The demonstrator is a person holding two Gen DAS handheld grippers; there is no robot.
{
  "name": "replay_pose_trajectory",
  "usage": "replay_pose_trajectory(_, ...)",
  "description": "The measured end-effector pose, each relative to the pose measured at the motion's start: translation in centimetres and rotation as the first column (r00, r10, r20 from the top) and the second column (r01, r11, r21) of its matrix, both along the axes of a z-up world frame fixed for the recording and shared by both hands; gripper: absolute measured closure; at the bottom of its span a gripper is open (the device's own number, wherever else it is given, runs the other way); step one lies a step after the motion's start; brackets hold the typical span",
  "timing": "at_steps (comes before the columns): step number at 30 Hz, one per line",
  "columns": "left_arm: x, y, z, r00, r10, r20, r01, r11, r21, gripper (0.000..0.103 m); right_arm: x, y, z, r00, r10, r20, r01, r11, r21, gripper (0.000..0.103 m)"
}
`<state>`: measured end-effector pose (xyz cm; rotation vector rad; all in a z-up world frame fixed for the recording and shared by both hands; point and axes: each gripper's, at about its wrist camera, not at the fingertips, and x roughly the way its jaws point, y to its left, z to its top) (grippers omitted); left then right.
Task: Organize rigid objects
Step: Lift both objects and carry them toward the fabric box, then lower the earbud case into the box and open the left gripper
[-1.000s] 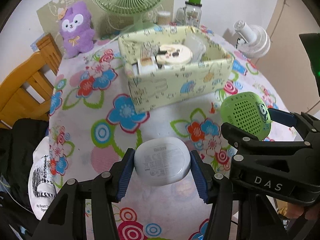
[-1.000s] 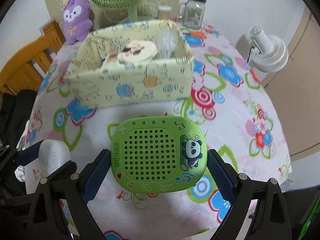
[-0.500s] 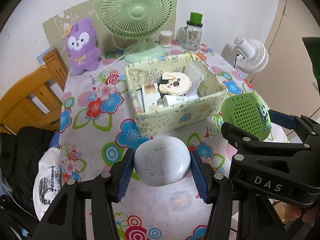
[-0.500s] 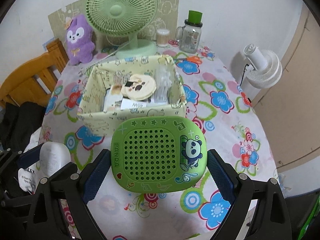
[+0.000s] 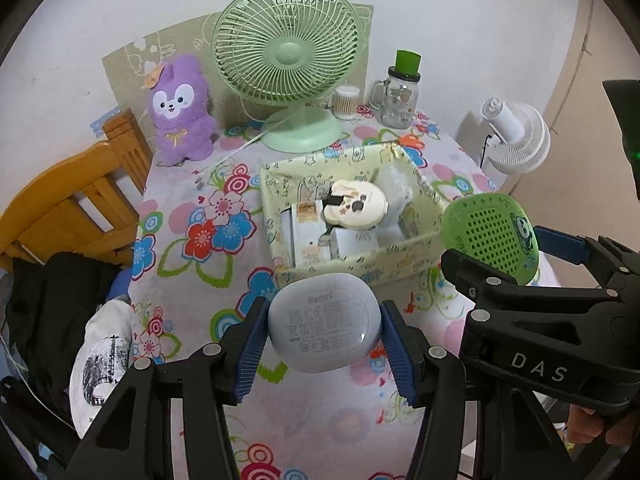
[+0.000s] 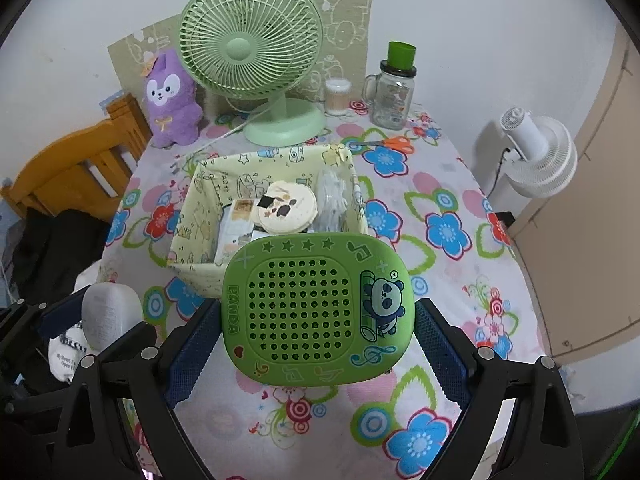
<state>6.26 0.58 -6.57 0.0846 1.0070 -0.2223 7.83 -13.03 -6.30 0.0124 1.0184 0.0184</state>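
Note:
My left gripper (image 5: 323,326) is shut on a grey rounded earbud case (image 5: 323,322), held above the flowered tablecloth. My right gripper (image 6: 318,310) is shut on a green panda speaker (image 6: 316,308), its blue pads pressing both sides. The speaker (image 5: 494,232) also shows at the right of the left wrist view, and the grey case (image 6: 108,312) at the lower left of the right wrist view. Beyond both lies a pale yellow fabric box (image 5: 360,272) (image 6: 188,208) holding a round cream case, small boxes and a clear bag.
At the table's far edge stand a green desk fan (image 6: 252,52), a purple plush toy (image 6: 168,100), a glass mug jar (image 6: 394,88) and a cotton swab pot (image 6: 338,96). Orange scissors (image 6: 386,143) lie behind the box. A wooden chair (image 5: 68,208) stands left, a white fan (image 6: 540,152) right.
Both grippers rose with their objects still gripped. The box and table look smaller and farther below, and the fan and back wall have come into view.

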Motion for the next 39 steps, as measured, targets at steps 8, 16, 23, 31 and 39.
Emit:
replay_pose_trajectory(8,1.8,-1.3,0.1,0.999,0.033,0.000,-0.033,0.999,-0.018,0.046,2.5,-1.5,0.2,0.999,0.047,-0.006,-0.047,0.999,0.002,0.008)
replay_pose_trajectory(16,3.8,-2.8,0.3,0.999,0.050,0.009,-0.050,0.998,-0.023,0.046,5.0,-3.0,0.4,0.998,0.066,-0.003,-0.066,0.998,0.009,0.008)
replay_pose_trajectory(23,5.8,-3.9,-0.2,0.998,0.056,0.001,-0.056,0.998,-0.020,0.046,7.4,-4.2,0.3,0.998,0.068,-0.009,-0.068,0.998,0.015,0.008)
replay_pose_trajectory(31,8.1,-5.1,-1.4,0.998,0.060,-0.025,-0.061,0.998,-0.010,0.046,9.7,-5.2,-0.4,0.997,0.076,-0.021,-0.076,0.997,0.027,0.008)
replay_pose_trajectory(39,10.3,-6.6,-2.8,0.997,0.050,-0.056,-0.050,0.999,-0.009,0.046,11.4,-5.9,-1.6,0.996,0.072,-0.044,-0.070,0.996,0.051,0.008)
